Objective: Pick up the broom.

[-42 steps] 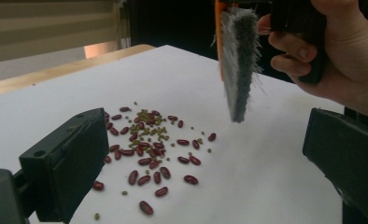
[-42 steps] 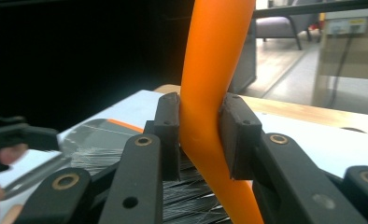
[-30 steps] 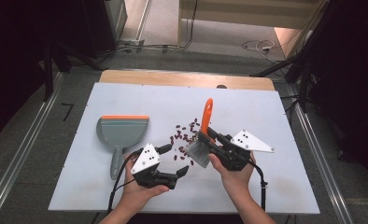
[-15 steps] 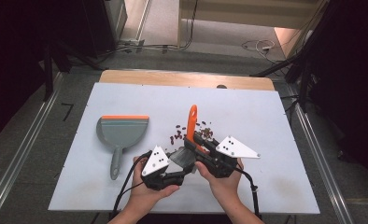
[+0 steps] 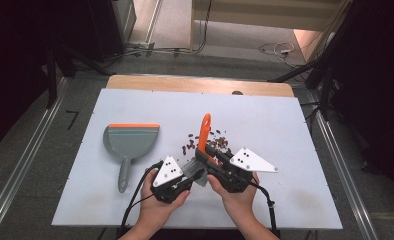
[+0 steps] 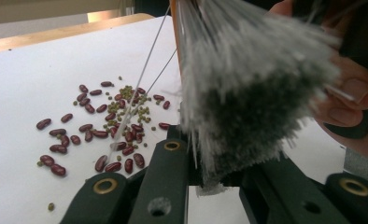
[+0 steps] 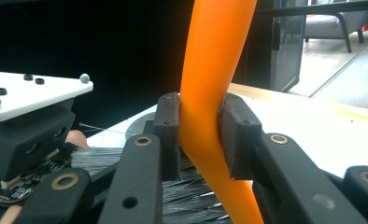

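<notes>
I hold the brush by its orange handle in my right tongs, clamped tight, over the near middle of the surface. My left tongs have just been closing and now pinch its grey bristles. The beans lie just beyond; the dustpan sits left, well apart. Open room right and far. My hands have drawn together since earlier.
</notes>
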`<state>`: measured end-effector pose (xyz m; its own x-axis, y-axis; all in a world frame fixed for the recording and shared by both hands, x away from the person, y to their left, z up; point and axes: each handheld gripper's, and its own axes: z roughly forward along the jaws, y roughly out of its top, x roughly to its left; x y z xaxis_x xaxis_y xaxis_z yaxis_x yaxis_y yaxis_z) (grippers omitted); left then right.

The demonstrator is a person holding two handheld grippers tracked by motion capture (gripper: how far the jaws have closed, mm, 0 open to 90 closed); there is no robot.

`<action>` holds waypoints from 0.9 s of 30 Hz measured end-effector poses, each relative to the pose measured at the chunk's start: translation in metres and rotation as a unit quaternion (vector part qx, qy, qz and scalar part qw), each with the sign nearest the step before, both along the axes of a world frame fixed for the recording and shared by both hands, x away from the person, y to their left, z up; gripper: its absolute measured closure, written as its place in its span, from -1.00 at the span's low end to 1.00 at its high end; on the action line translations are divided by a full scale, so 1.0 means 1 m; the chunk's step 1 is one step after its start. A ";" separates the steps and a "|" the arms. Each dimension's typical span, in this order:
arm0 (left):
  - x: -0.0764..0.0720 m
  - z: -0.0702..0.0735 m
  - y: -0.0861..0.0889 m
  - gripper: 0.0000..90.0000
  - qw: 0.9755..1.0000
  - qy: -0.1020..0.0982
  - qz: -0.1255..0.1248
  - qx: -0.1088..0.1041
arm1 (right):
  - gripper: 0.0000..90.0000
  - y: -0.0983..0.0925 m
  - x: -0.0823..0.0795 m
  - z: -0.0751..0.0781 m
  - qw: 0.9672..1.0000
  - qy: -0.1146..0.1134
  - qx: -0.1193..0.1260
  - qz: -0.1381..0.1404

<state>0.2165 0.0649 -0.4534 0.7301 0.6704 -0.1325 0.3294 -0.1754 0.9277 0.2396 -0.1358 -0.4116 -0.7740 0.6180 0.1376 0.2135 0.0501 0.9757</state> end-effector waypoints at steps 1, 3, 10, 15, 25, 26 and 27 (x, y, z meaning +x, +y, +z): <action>0.001 0.000 0.001 0.90 1.000 0.000 0.000 0.003 | 0.52 0.001 0.000 0.000 1.000 -0.001 -0.004 -0.001; 0.003 0.000 0.003 0.92 1.000 0.006 -0.006 0.001 | 0.51 0.002 0.001 -0.001 1.000 -0.002 -0.008 -0.001; 0.006 0.004 0.012 0.93 1.000 0.010 -0.027 -0.005 | 0.27 -0.008 0.010 0.002 0.999 -0.007 -0.004 0.041; 0.007 0.005 0.013 0.93 0.999 0.010 -0.045 -0.001 | 0.10 -0.017 0.019 0.004 0.997 0.002 -0.007 0.078; 0.010 0.006 0.021 0.93 0.999 0.012 -0.050 -0.008 | -0.21 -0.031 0.026 0.012 0.993 0.002 0.000 0.116; 0.010 0.007 0.022 0.93 0.998 0.012 -0.052 -0.012 | -0.22 -0.032 0.027 0.013 0.993 0.003 -0.002 0.119; 0.010 0.007 0.024 0.93 0.998 0.011 -0.056 -0.011 | -0.22 -0.034 0.029 0.013 0.992 0.005 -0.006 0.124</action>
<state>0.2270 0.0887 -0.4461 0.7966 0.5822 -0.1628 0.3288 -0.1912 0.9248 0.2683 -0.1697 -0.3990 -0.9009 0.4109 0.1400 0.2031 0.1140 0.9725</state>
